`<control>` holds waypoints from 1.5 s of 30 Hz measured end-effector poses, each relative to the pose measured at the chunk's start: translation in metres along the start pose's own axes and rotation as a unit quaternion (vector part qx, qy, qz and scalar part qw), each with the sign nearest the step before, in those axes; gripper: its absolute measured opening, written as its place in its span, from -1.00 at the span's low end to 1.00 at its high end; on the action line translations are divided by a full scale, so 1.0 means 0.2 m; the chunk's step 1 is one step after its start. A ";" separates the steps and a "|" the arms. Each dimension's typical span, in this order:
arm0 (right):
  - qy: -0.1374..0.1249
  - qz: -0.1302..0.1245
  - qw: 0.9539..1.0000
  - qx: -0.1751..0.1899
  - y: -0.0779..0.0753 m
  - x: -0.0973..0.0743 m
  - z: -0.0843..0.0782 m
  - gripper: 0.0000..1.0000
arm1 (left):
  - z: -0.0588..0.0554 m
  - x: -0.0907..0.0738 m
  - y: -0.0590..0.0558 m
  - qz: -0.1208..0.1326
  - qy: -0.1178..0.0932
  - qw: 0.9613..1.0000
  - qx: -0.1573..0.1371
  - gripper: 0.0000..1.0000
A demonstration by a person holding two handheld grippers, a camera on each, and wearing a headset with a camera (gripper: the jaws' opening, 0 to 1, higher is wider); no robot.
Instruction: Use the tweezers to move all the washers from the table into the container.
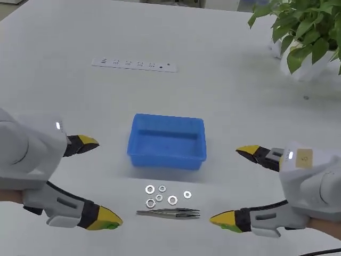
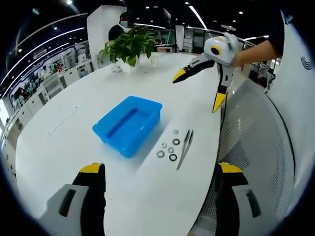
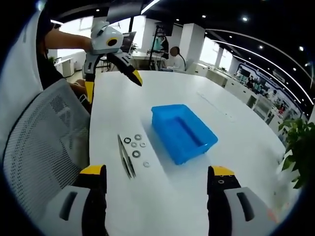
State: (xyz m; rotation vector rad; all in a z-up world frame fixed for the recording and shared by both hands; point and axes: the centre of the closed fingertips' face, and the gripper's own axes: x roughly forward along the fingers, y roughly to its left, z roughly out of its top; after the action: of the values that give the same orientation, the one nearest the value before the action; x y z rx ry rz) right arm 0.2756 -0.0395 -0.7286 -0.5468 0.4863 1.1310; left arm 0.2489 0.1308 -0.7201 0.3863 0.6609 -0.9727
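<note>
Centrally, thin, likely slippery tweezers (image 1: 168, 213) lie on the tabletop (image 1: 240, 96) beside light washers (image 1: 160, 196), near the container (image 1: 167, 140); best gripped mid-shank. Flanking, left tongs (image 1: 105, 181) and right tongs (image 1: 226, 184) gape wide, empty.

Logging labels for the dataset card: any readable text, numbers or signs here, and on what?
Nothing reads clearly.
Yellow sticker on the right gripper: one mark, too blurred.
Power strip: socket markings, too small.
White clothing, left gripper view: arc emblem, no letters.
Blue container, tweezers, washers: no markings seen.
</note>
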 end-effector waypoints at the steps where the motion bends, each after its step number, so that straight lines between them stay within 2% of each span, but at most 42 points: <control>1: 0.001 0.002 1.000 0.001 0.00 0.00 0.00 0.68 | -0.01 0.00 0.00 -0.001 0.001 1.000 -0.003 0.94; 7: 0.003 0.010 1.000 0.007 0.02 0.02 0.00 0.61 | -0.04 0.01 -0.02 -0.012 0.013 1.000 -0.017 0.85; 8: 0.005 0.012 1.000 0.007 0.03 0.02 0.00 0.58 | -0.05 0.02 -0.04 -0.022 0.013 0.999 -0.021 0.78; 9: 0.006 0.012 1.000 0.007 0.03 0.03 0.00 0.56 | -0.04 0.02 -0.06 -0.029 0.011 0.999 -0.026 0.72; 10: 0.007 0.010 1.000 0.005 0.03 0.03 0.00 0.56 | -0.03 0.03 -0.08 -0.039 -0.003 0.998 -0.050 0.68; 11: 0.007 0.010 1.000 0.004 0.03 0.03 0.00 0.55 | -0.02 0.04 -0.08 -0.044 -0.009 0.997 -0.061 0.66; 14: 0.007 0.011 1.000 0.009 0.03 0.03 0.01 0.52 | -0.02 0.05 -0.08 -0.041 -0.012 0.998 -0.056 0.66; 18: 0.006 0.012 1.000 0.016 0.02 0.03 0.01 0.48 | -0.05 0.07 -0.09 -0.050 0.001 0.996 -0.070 0.61; 22: 0.006 0.015 1.000 0.025 0.03 0.05 0.01 0.44 | -0.06 0.09 -0.10 -0.049 0.009 0.997 -0.064 0.46; 26: 0.009 0.029 0.999 0.029 0.07 0.08 0.00 0.32 | -0.07 0.12 -0.12 -0.057 0.007 0.996 -0.069 0.42; 29: 0.009 0.039 0.999 0.019 0.11 0.10 0.00 0.25 | -0.07 0.13 -0.13 -0.064 0.007 0.996 -0.067 0.24; 32: 0.011 0.048 0.999 0.016 0.13 0.13 0.01 0.21 | -0.07 0.15 -0.12 -0.055 0.005 0.996 -0.068 0.27; 35: 0.011 0.053 0.998 0.029 0.14 0.14 0.02 0.17 | -0.07 0.15 -0.11 -0.054 0.007 0.996 -0.067 0.23; 40: -0.001 0.055 0.997 0.063 0.13 0.16 0.03 0.13 | -0.08 0.15 -0.12 -0.061 0.013 0.994 -0.090 0.04; 42: 0.003 0.054 0.997 0.061 0.14 0.16 0.02 0.13 | -0.09 0.16 -0.13 -0.065 0.017 0.993 -0.099 0.04; 45: 0.026 0.054 0.996 0.059 0.15 0.18 -0.03 0.11 | -0.12 0.17 -0.15 -0.071 0.029 0.992 -0.104 0.01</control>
State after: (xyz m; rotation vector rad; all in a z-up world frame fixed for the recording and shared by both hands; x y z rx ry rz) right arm 0.2589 -0.0091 -0.7602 -0.4513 0.6297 1.1846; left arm 0.2296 0.1068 -0.7610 0.1848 0.8441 -1.0193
